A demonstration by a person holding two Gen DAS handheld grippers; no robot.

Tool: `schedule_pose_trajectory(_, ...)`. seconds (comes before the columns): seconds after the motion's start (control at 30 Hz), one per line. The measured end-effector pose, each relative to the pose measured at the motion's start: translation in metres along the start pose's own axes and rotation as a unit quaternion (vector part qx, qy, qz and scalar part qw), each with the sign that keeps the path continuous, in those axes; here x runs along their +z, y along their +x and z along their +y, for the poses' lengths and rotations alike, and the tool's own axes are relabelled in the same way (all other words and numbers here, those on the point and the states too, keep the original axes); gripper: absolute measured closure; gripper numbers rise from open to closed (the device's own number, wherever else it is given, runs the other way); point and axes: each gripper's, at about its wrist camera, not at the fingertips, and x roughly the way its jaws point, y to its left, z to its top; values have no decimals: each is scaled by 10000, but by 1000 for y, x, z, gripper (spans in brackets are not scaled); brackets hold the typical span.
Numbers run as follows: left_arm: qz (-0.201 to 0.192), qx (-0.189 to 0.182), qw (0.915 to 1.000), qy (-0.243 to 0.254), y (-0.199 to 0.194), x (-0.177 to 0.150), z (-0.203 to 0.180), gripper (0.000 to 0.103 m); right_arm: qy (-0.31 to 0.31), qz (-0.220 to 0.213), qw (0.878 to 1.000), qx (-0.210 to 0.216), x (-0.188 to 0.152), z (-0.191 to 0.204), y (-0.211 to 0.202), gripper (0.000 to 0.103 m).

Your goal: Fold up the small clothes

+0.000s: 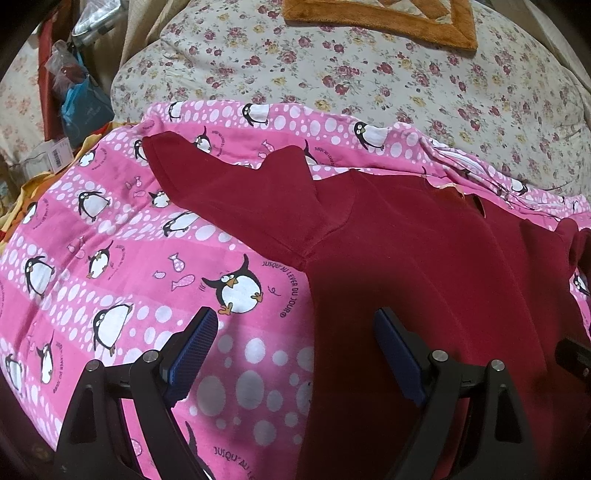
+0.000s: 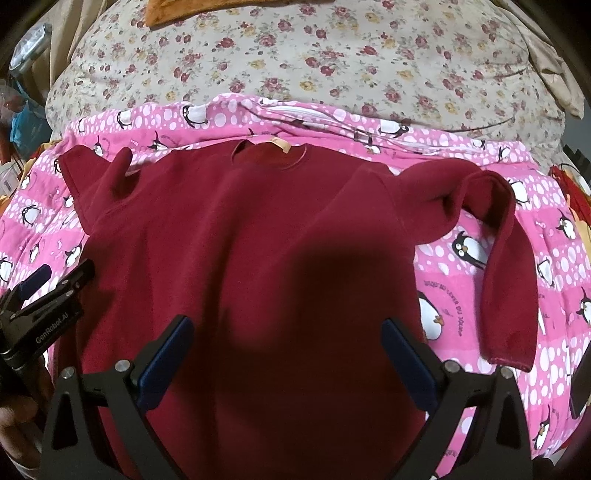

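Already both the left gripper (image 1: pixel 295 325) and right gripper (image 2: pixel 286 332) gape wide, empty, above the maroon sweater (image 2: pixel 258 229); its 3 o'clock sleeve (image 2: pixel 506 258), bent, risks bunching

Sweater (image 2: pixel 266 236) lies flat on the penguin sheet (image 2: pixel 472 280), neckline (image 2: pixel 269 155) at the far side. Its right-side sleeve (image 2: pixel 506 266) bends back toward the near edge; the left-side sleeve (image 1: pixel 236 192) angles out to the far left. Flowered quilt (image 2: pixel 295 62) sits behind the sheet, cushion (image 1: pixel 384 18) on it further back. Left tongs (image 1: pixel 295 354) over the sweater's left edge, right tongs (image 2: pixel 286 358) over its middle. Clutter (image 1: pixel 74 85) far left of the bed.
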Motion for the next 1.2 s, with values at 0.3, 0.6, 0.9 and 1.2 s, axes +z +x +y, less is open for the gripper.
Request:
schedule_pose_trajectory(0.3,0,4,10000,-7,0,0,0,34,53,56,10000,33,1,0,5,0)
schedule_pose_trajectory(0.6,24,15,10000,-63,3,1,3,34,71,116,9999,91,1,2,11,0)
schedule_pose_trajectory(0.9,47,32,9999,-106,5,2,7,34,23,113,9998,145,3,8,15,0)
schedule_pose_trajectory(1.2,79,34,9997,-208,7,6,13,34,-89,152,9996,216,4,18,22,0)
